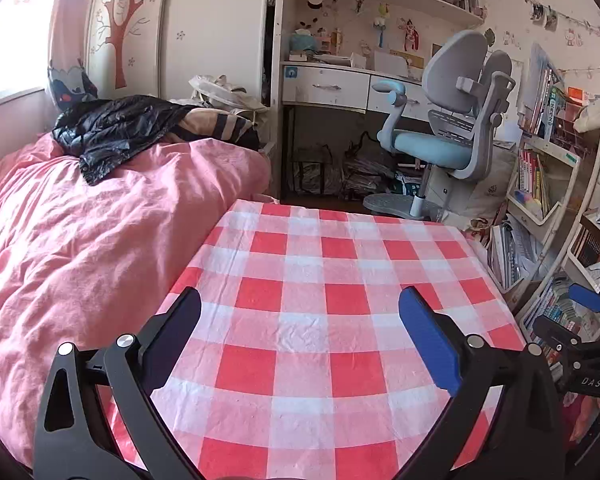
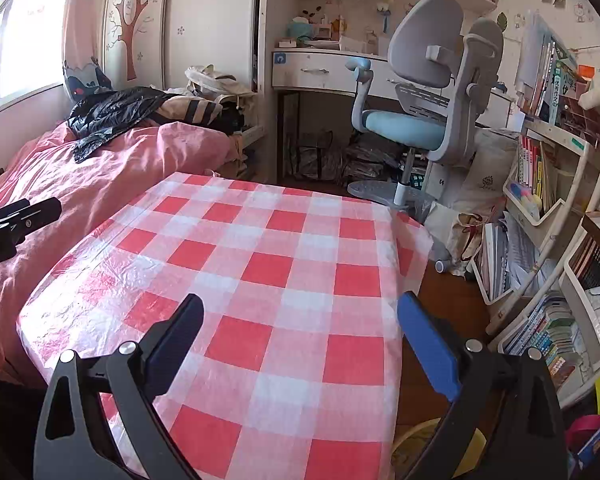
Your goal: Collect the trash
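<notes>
- Left claw [image 1: 300, 320]: jaws spread wide, nothing between them, hanging over the near half of the tabletop [image 1: 352, 264]. Judgement: held centred and level to keep the whole cloth in view, not committed to any target.
- Right claw [image 2: 300, 320]: also spread wide and empty, over the tabletop's near right corner, so its view also takes in the floor and a yellow bin [image 2: 420, 440] below that corner. The bin's rim is mostly hidden by the claw.
- Trash: none visible on the red-and-white check cloth in either view. The surface shows only creases.
- That fits two cases: trash is already cleared off the tabletop, or it sits outside both views. I can't tell which.
- No task item is visible, so there is no heading or long axis to report.
- Only candidate: a crumpled black plastic bag [image 1: 112, 128] on the pink bed [image 1: 80, 240], left of and beyond the tabletop. It lies flat and slumped, its long axis running roughly across the bed. Whether it is a trash bag or just clutter is unclear.
- A chair [image 2: 420, 120] stands beyond the tabletop's far edge, clear of both claws.
</notes>
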`<control>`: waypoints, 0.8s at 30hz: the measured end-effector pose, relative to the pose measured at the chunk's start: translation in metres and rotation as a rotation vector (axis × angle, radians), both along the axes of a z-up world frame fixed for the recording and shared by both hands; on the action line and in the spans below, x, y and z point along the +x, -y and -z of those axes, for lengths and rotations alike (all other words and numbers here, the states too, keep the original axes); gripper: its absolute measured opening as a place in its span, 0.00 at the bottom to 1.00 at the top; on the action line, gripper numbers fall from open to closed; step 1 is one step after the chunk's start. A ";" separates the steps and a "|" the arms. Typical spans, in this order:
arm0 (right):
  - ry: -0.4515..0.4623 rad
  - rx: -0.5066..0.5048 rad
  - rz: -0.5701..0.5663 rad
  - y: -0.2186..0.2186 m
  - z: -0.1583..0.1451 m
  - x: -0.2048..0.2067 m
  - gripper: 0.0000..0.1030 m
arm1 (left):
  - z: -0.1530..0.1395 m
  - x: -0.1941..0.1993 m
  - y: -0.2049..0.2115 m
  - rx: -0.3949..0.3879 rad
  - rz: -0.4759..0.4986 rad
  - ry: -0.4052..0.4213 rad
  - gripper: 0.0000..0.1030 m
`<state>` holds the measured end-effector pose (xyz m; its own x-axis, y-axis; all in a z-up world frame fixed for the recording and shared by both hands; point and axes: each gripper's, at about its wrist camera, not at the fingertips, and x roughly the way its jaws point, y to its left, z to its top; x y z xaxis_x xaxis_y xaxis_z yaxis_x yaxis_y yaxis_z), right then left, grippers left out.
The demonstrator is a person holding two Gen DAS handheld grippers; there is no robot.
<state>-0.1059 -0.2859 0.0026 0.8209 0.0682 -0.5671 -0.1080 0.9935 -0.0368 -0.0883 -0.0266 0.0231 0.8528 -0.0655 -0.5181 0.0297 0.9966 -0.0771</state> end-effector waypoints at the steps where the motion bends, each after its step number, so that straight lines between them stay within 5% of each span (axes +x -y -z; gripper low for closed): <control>1: -0.001 0.004 0.002 0.001 0.000 0.000 0.91 | 0.002 0.001 -0.001 -0.020 0.003 -0.002 0.93; 6: -0.003 0.027 0.013 0.006 0.000 0.001 0.91 | 0.004 -0.002 -0.005 -0.109 0.027 0.031 0.93; 11: -0.001 0.025 0.016 0.007 0.000 0.001 0.91 | -0.003 -0.008 0.004 -0.017 0.006 0.100 0.93; 18: 0.007 -0.005 -0.002 0.001 0.000 0.002 0.91 | 0.004 0.004 0.013 0.134 -0.039 0.050 0.93; 24: 0.009 -0.035 -0.015 -0.003 0.001 0.001 0.91 | 0.011 0.017 -0.002 0.077 -0.056 -0.050 0.93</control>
